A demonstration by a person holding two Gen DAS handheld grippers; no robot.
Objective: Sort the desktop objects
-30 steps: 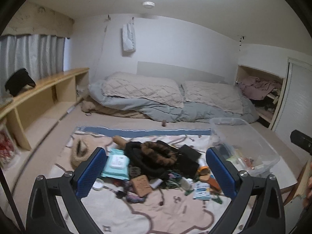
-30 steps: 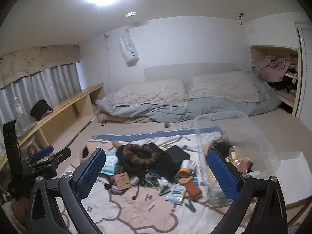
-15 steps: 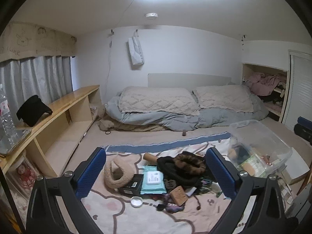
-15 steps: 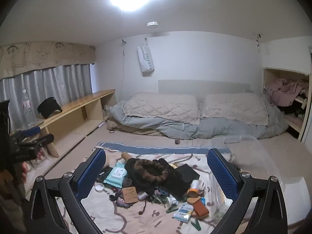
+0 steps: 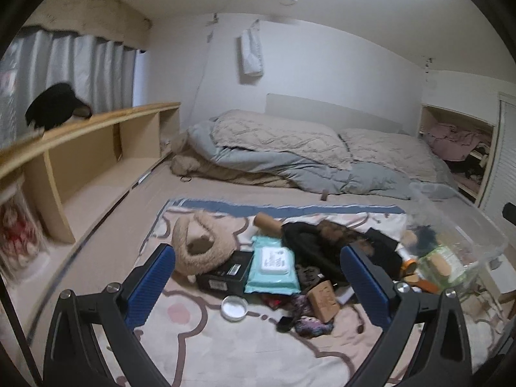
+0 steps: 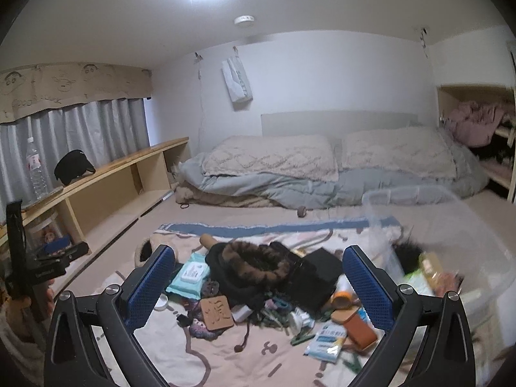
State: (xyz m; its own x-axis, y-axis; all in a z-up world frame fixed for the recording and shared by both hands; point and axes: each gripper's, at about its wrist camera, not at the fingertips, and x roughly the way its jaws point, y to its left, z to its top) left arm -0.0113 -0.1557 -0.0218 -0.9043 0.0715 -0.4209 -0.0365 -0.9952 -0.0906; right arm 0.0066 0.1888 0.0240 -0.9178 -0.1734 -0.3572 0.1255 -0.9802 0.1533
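Where clutter heaps on blanket, teal wipes, black box

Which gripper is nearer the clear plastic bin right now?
Right, I'd judge. The clear plastic bin sits just beyond the right gripper, beside its right finger. From the left gripper it lies farther off right.

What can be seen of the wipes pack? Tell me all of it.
The wipes pack is a soft teal pouch with a white flip lid on top, shut, lying flat and face up on the blanket. Its left edge meets a black box; dark clothes crowd its right side. The right wrist view shows it partly behind that gripper's left finger. Neither gripper touches it.
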